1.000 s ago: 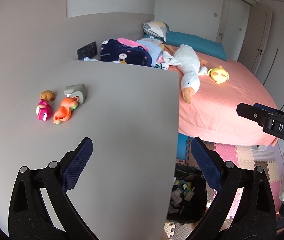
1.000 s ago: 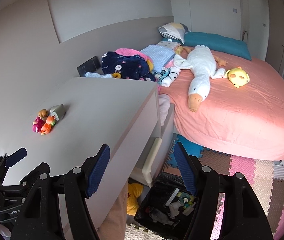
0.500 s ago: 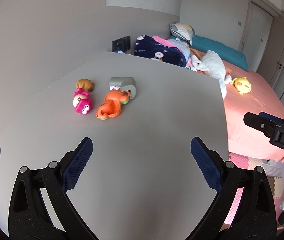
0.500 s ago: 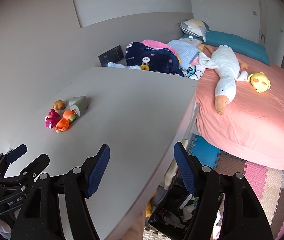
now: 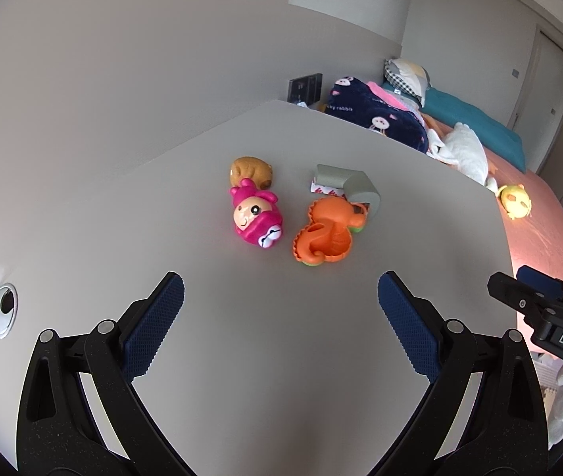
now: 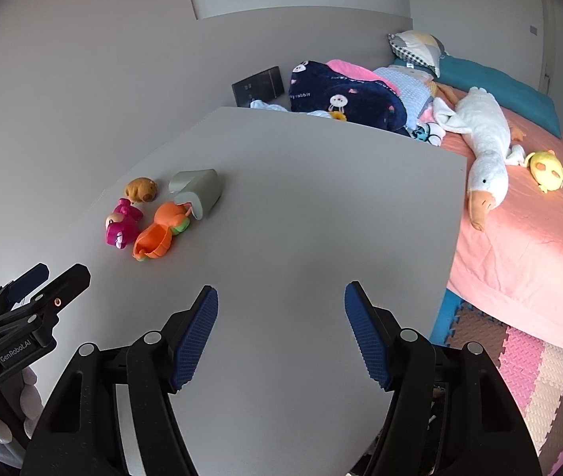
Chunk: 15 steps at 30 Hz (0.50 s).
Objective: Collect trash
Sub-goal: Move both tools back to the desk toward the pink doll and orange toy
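Observation:
A cluster of small items lies on the grey desk (image 5: 281, 357): a pink toy figure (image 5: 256, 214), an orange toy (image 5: 327, 230), a small brown toy (image 5: 251, 170) and a grey curved piece (image 5: 350, 184) with a red-and-white wrapper under it. My left gripper (image 5: 280, 309) is open and empty, above the desk just short of the toys. My right gripper (image 6: 280, 325) is open and empty over the desk's near part, to the right of the cluster (image 6: 154, 206). The left gripper also shows at the lower left of the right wrist view (image 6: 27, 309).
A bed with a pink sheet (image 6: 539, 238) lies right of the desk, with a white goose plush (image 6: 483, 146), a yellow plush (image 6: 547, 166) and bundled blankets (image 6: 344, 95). Foam floor mats (image 6: 519, 365) lie below. A cable hole (image 5: 2, 309) sits in the desk at left.
Both grippers have swung left and moved in over the desk, closer to the toy cluster. The black bin on the floor has dropped out of view. Jaws stay open.

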Each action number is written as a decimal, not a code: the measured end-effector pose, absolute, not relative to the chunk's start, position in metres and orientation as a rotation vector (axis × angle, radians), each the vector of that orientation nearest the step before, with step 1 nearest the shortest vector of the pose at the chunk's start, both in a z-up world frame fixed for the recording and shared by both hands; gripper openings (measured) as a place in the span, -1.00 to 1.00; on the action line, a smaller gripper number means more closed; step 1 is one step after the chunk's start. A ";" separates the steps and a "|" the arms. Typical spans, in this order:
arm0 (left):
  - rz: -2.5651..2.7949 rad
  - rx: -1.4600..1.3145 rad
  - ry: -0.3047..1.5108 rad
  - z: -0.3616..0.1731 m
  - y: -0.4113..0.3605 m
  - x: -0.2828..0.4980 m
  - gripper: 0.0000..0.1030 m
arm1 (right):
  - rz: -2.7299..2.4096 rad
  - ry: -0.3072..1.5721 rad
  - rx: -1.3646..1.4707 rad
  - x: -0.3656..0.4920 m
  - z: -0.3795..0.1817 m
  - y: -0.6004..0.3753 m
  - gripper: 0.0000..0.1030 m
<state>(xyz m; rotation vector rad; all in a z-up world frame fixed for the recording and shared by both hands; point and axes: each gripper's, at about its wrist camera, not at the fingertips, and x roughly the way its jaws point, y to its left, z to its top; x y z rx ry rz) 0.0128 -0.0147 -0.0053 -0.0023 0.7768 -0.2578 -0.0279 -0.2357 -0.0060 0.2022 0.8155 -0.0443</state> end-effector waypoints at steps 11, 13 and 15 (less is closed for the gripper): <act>-0.222 -0.012 0.806 -0.018 -0.001 0.065 0.84 | -0.018 0.829 0.208 0.012 -0.018 -0.207 0.31; -0.219 -0.017 0.818 -0.022 0.000 0.076 0.84 | -0.013 0.831 0.210 0.020 -0.021 -0.203 0.31; -0.218 -0.015 0.831 -0.026 0.000 0.086 0.83 | -0.005 0.834 0.209 0.027 -0.023 -0.198 0.31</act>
